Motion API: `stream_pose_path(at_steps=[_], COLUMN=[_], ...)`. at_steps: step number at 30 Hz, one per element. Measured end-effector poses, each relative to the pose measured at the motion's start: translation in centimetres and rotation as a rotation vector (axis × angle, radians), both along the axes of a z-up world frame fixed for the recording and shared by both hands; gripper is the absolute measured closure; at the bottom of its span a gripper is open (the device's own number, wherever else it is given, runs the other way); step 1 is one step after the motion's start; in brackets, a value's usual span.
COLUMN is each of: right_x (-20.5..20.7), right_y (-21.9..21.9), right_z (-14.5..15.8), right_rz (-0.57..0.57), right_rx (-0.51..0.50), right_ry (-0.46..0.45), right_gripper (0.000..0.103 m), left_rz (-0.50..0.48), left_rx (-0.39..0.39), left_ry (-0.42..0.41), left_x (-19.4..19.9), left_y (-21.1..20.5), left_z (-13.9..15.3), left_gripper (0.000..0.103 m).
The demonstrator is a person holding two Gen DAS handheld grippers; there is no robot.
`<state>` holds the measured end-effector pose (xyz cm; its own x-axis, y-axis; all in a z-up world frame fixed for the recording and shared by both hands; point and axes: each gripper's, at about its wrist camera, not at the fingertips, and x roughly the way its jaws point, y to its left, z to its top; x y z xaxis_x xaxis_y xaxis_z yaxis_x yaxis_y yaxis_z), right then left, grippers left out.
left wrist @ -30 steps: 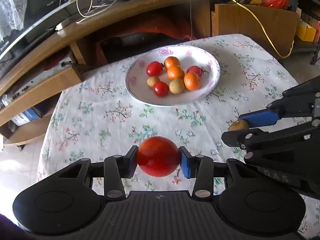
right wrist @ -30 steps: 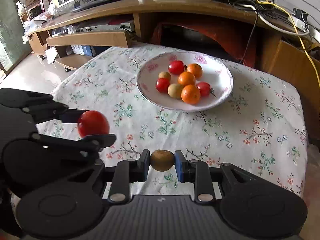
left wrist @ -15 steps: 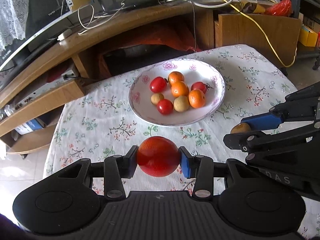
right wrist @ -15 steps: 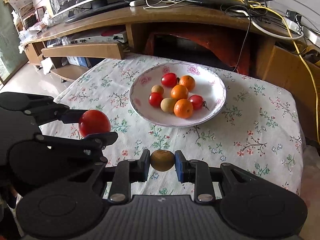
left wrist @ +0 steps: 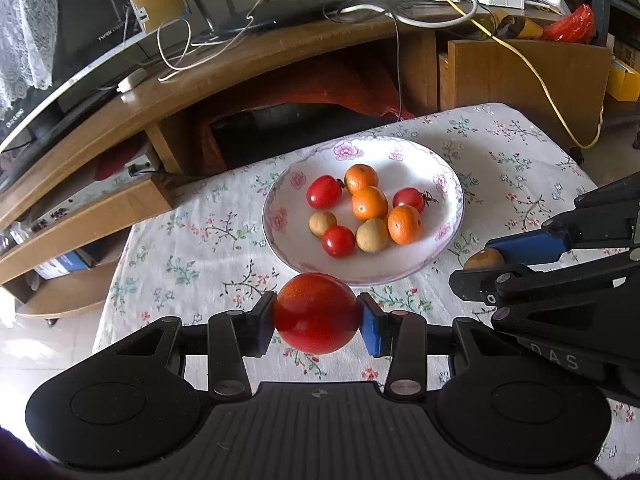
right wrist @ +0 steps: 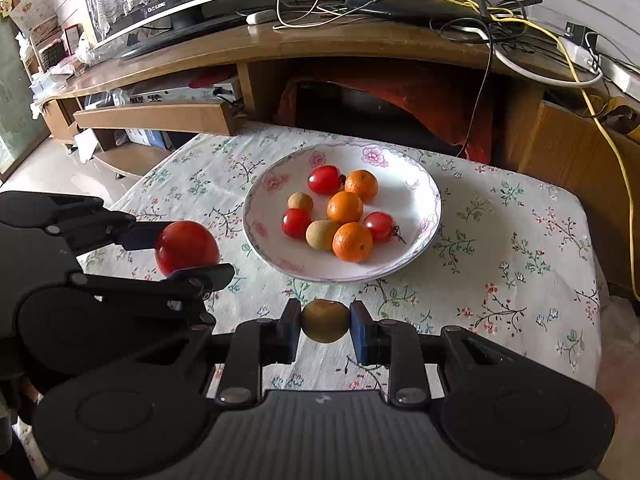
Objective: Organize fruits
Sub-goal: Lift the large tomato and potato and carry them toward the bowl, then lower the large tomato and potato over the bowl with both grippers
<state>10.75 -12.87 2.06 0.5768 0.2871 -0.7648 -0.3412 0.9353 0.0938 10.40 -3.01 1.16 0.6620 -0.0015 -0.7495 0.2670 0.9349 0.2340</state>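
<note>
My left gripper (left wrist: 317, 318) is shut on a large red tomato (left wrist: 316, 312), held above the floral tablecloth just short of the plate's near rim. That same tomato (right wrist: 186, 246) and the left gripper (right wrist: 188, 250) show at the left of the right wrist view. My right gripper (right wrist: 325, 322) is shut on a small brown longan (right wrist: 325, 320), which also shows in the left wrist view as a brown fruit (left wrist: 484, 259) in the right gripper (left wrist: 486, 260). The white flowered plate (left wrist: 448, 184) holds several small tomatoes, oranges and longans.
The table with the floral cloth (right wrist: 500, 264) ends at the right and near edges. Behind it stands a curved wooden TV unit (right wrist: 320, 46) with a monitor, cables and a yellow cord (right wrist: 616, 152). A low wooden shelf (right wrist: 156, 118) lies at the left.
Both grippers have drifted a little nearer the floor side, so the plate sits lower in both views. Each keeps its fruit held.
</note>
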Motion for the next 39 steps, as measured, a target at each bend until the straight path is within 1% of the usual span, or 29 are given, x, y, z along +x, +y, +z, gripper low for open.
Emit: stream_pose_path(at_steps=[19, 39], right_x=[3.2, 6.2], right_y=[-0.5, -0.9], right_z=[-0.1, -1.2], right_rz=[-0.013, -0.022], right_rx=[0.01, 0.027], right_ry=[-0.008, 0.003], right_gripper=[0.075, 0.075], left_rz=[0.013, 0.032], left_rx=[0.004, 0.004], left_ry=[-0.016, -0.013], left_x=[2.9, 5.5], left_y=[-0.4, -0.5], left_z=[-0.2, -1.2], left_gripper=[0.052, 0.052])
